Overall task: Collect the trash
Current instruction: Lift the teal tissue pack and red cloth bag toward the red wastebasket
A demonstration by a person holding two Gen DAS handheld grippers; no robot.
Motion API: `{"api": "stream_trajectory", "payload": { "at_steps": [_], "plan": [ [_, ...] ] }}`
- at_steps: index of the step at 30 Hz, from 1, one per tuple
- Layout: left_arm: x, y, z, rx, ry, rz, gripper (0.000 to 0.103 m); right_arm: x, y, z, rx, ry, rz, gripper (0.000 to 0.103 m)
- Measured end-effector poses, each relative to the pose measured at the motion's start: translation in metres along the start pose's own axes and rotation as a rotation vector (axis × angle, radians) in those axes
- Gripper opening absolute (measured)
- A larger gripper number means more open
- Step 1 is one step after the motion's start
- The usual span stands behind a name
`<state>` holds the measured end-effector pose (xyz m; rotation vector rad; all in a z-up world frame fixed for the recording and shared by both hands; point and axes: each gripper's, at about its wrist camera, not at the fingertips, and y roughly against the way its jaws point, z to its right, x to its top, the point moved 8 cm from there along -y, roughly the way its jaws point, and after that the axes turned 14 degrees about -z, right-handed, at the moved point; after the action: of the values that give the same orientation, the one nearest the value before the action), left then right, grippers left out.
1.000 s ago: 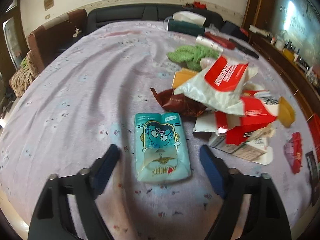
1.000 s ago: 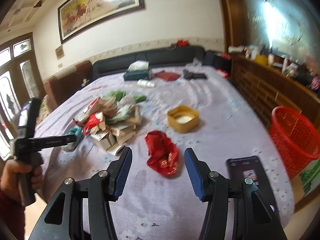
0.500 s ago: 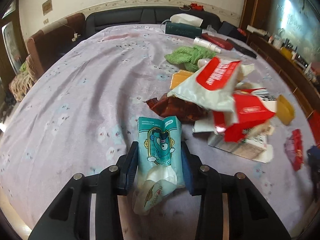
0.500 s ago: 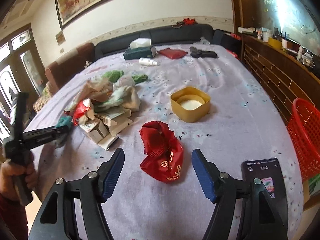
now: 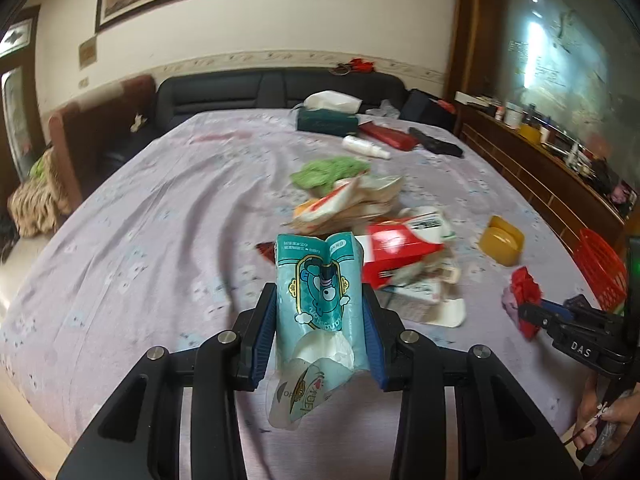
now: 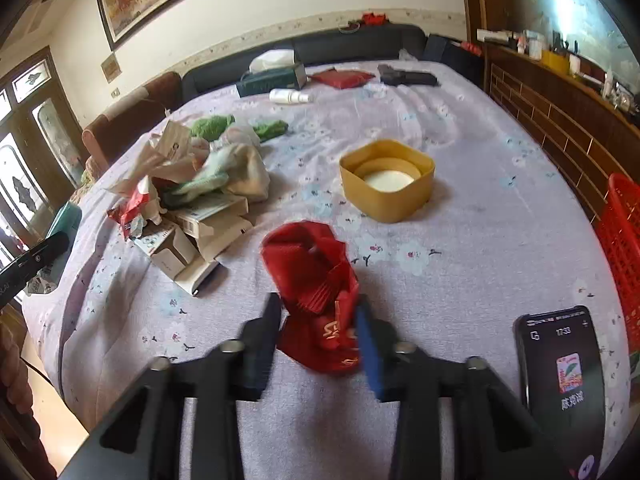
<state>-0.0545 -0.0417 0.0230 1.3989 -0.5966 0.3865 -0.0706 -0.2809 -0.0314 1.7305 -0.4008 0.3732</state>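
Lilac flowered bedspread (image 6: pixel 460 216) across a wide bed, dark sofa and framed painting behind, wooden counter along the right.

Teal tissue pack (image 5: pixel 320 300) clamped in the left gripper (image 5: pixel 320 332), lifted clear of the cloth, standing upright between the blue pads, torn lower flap hanging loose below. Red crumpled wrapper (image 6: pixel 320 292) pinched in the right gripper (image 6: pixel 320 340), jaws drawn narrow on its lower half, upper half bulging free above; whether off the cloth yet, hard to tell from the blur.

Further out: heap of trash (image 6: pixel 188 192) left of the red wrapper, cartons, white and red packets, a green cloth at its far edge. Yellow tub (image 6: pixel 386 180) beyond the wrapper, apart from it. Phone (image 6: pixel 560 364) lying near the right gripper, screen lit. Red basket (image 6: pixel 624 256) off the bed's right edge, probably the destination.

Risks, as a judgement:
- Soft pack squeezed only at the sides; could slide down through the pads during a fast swing, dragged by the dangling flap.
- Wrapper thin and springy, held by a fold; could slip out or shed a piece on the way.
- Carry path to the basket passing close to the phone; a low sweep could knock it off the edge.
- Both tools heading right at once; possible clash above the bed.
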Motion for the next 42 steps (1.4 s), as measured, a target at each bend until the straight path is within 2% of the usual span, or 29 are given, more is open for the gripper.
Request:
{"api": "stream_trajectory", "payload": {
  "at_steps": [2, 7, 24, 34, 42],
  "plan": [
    [0.001, 0.001, 0.012, -0.022, -0.025, 0.000, 0.038, -0.002, 0.007, -0.002, 0.002, 0.003, 0.019, 0.017],
    [0.004, 0.000, 0.038, -0.055, -0.068, -0.002, 0.038, -0.004, 0.013, -0.001, 0.034, -0.012, 0.029, 0.014],
    [0.008, -0.011, 0.111, -0.123, -0.206, -0.030, 0.038, -0.005, 0.056, 0.019, 0.134, -0.093, 0.107, 0.014],
    [0.013, -0.017, 0.146, -0.139, -0.261, -0.028, 0.038, -0.006, 0.073, 0.041, 0.136, -0.137, 0.138, 0.014],
    [0.015, -0.018, 0.160, -0.161, -0.277, -0.038, 0.038, -0.008, 0.081, 0.051, 0.143, -0.165, 0.147, 0.014]
  ]
}}
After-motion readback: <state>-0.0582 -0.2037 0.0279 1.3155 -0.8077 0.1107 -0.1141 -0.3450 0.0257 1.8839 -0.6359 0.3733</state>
